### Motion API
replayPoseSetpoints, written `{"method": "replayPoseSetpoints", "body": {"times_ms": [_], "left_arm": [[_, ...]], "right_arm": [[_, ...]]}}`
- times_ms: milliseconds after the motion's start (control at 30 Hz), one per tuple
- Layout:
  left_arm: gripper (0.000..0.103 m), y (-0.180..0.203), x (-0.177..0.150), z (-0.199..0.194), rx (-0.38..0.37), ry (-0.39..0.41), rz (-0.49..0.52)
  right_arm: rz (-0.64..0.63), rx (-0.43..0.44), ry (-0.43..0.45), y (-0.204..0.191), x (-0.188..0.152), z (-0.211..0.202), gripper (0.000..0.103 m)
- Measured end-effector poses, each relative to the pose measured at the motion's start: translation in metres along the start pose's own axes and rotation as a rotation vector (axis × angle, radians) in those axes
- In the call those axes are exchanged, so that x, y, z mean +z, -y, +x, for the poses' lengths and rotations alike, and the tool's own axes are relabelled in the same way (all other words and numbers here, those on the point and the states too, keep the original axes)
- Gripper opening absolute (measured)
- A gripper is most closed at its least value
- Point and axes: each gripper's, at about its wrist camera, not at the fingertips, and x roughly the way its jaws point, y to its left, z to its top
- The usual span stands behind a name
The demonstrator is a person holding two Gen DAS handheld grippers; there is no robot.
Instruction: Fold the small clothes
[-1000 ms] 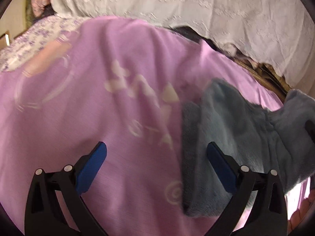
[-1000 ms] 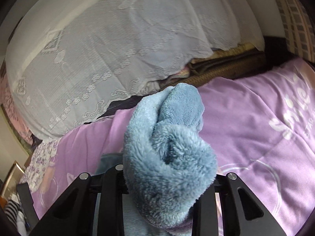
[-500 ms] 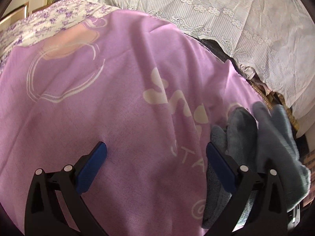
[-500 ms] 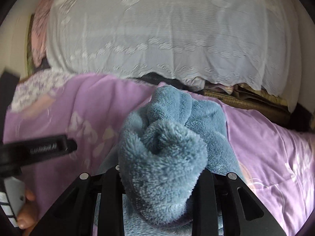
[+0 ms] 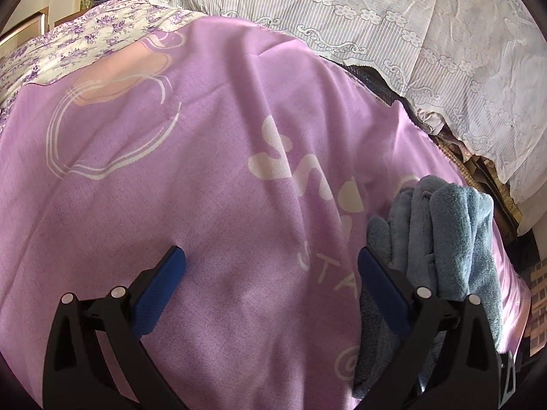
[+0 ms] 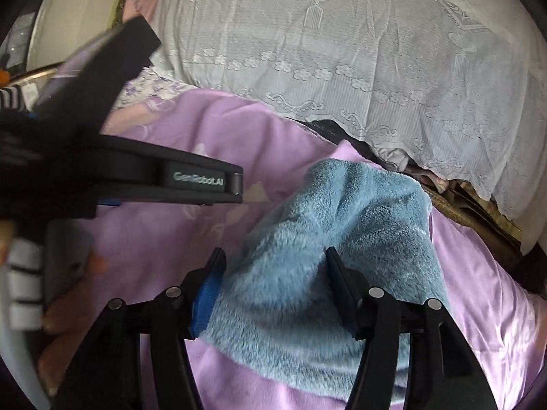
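Left gripper [image 5: 270, 266], seen from its own wrist camera, hangs over the purple bedspread [image 5: 191, 177] with its blue-padded fingers [image 5: 160, 283] spread wide and nothing between them. Just right of its right finger lies the blue fleece garment [image 5: 454, 232], bunched into thick folds on the bedspread; part of the garment sits behind that finger, and whether the two touch cannot be told. White printed lettering [image 5: 294, 167] crosses the bedspread between the fingers and the garment. Along the far edge hangs a white lace cover [image 5: 410, 34], with a floral sheet [image 5: 75, 44] at far left.

In the right wrist view, the left gripper's black body [image 6: 164, 174] reaches in from the left, marked with a pale logo. Right gripper [image 6: 273, 273] has its jaws parted and set on either side of a hump of the fleece garment [image 6: 342, 225]; the fabric fills the gap, but a firm pinch cannot be confirmed. The garment rests on the bedspread [image 6: 478, 290].
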Motion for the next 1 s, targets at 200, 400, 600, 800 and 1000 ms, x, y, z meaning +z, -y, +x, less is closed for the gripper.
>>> {"method": "replayPoseSetpoints", "body": {"times_ms": [200, 400, 600, 800, 1000], "left_arm": [[0.098, 0.008, -0.001, -0.014, -0.035, 0.036, 0.025], [0.098, 0.035, -0.009, -0.046, -0.116, 0.110, 0.113], [0.098, 0.057, -0.023, -0.034, -0.038, 0.091, 0.226], [0.099, 0.042, -0.023, 0.010, 0.049, -0.070, 0.176], [0.099, 0.052, -0.030, 0.013, 0.117, -0.042, 0.241]], "right_arm": [[0.042, 0.053, 0.119, 0.037, -0.001, -0.057, 0.063], [0.279, -0.019, 0.134, 0.100, 0.010, -0.057, 0.057], [0.262, 0.079, -0.094, 0.084, -0.023, 0.006, 0.050], [0.234, 0.137, -0.074, 0.078, -0.038, -0.001, 0.052], [0.220, 0.240, -0.084, 0.104, -0.017, -0.005, 0.050]]}}
